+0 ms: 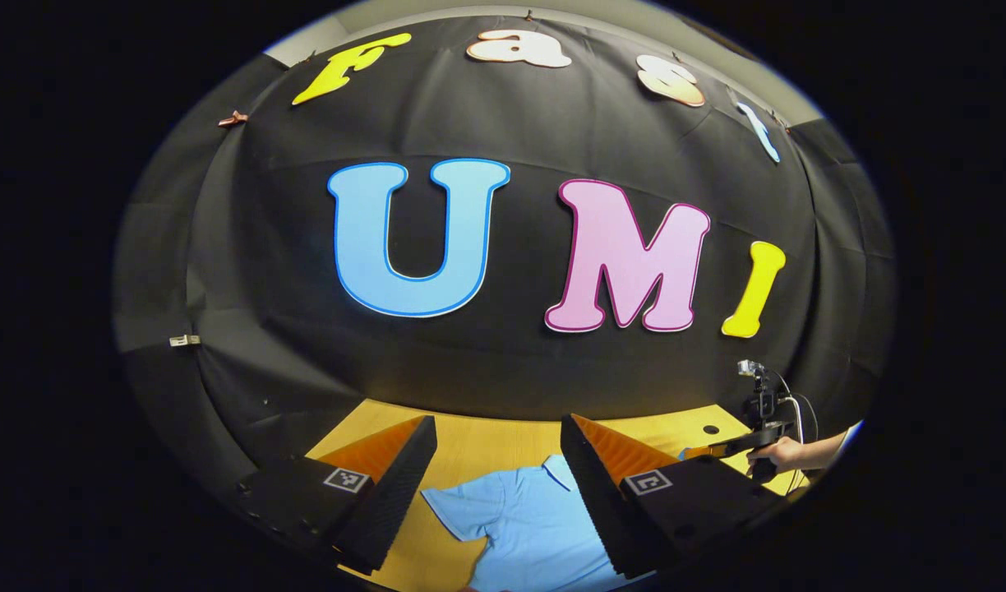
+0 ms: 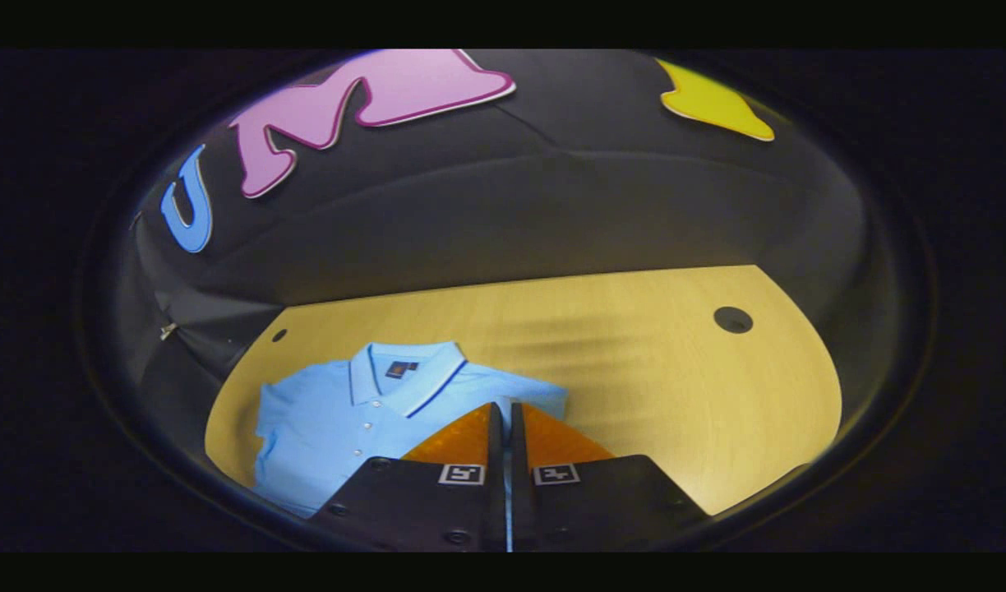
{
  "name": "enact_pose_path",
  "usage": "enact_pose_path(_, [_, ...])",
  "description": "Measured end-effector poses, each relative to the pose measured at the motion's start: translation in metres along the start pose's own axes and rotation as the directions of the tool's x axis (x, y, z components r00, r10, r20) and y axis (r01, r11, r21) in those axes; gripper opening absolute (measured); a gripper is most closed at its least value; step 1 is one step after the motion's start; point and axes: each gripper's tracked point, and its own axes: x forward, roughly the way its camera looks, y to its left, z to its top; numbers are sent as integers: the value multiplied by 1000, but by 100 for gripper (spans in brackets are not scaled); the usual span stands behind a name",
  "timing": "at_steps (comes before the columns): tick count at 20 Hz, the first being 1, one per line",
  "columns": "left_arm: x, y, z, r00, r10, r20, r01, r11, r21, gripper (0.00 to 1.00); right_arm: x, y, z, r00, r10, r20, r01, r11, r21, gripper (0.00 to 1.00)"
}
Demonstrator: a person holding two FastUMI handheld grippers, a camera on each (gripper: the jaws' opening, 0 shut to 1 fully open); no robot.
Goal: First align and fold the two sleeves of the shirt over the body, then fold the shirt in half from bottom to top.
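Bare table [image 2: 634, 353] right of shirt [image 2: 339, 411] – open passage – wall close behind

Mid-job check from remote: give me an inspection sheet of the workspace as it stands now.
Surface: wooden table, two round holes in its top.
Job's things: light blue shirt lying flat, collar toward the wall, sleeves not yet folded.
Clutter: nothing seen.
Grippers: left gripper open above the shirt; right gripper shut, nothing seen between its fingers.
Cables: a cable runs from the gripper seen far off in the left gripper view.
Surroundings: black cloth wall behind the table.
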Motion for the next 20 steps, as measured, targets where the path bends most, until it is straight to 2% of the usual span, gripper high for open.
enact_pose_path(2, [10,12,-21,999,7,-46,-8,1000,-16,96,9,17,-20,999,28,-41,-29,999,-39,7])
enact_pose_path(3, [16,16,-32,998,5,-69,-7,1000,-27,97,15,20,-29,998,28,-62,-33,997,-76,1])
enact_pose_path(4, [22,21,-42,996,8,-91,-11,999,-33,97,20,25,-40,996,32,-89,-40,995,-96,7])
enact_pose_path(6, [36,30,-63,991,8,-134,-13,999,-33,96,30,32,-59,990,46,-134,-58,994,-91,8])
enact_pose_path(7, [43,34,-73,988,8,-154,-13,999,-34,97,31,34,-60,989,47,-140,-59,995,-84,5])
enact_pose_path(8, [51,38,-82,984,9,-178,-16,999,-38,97,29,36,-59,990,54,-133,-65,995,-77,24])
enact_pose_path(9, [60,42,-91,981,7,-195,-16,999,-46,97,24,40,-55,991,67,-120,-76,994,-73,33])
enact_pose_path(12, [82,55,-110,972,13,-233,-25,999,-48,97,-4,38,-28,998,54,-35,-58,990,-125,99])
enact_pose_path(16, [118,69,-140,951,20,-310,-28,999,-20,97,-55,36,1,996,56,68,-50,995,-90,98])
enact_pose_path(18, [137,79,-161,930,40,-364,-38,999,12,96,-77,27,2,995,43,95,-37,998,-54,98])
enact_pose_path(20, [155,84,-186,899,45,-435,-47,999,7,97,-99,11,0,995,18,100,-14,999,-34,98])
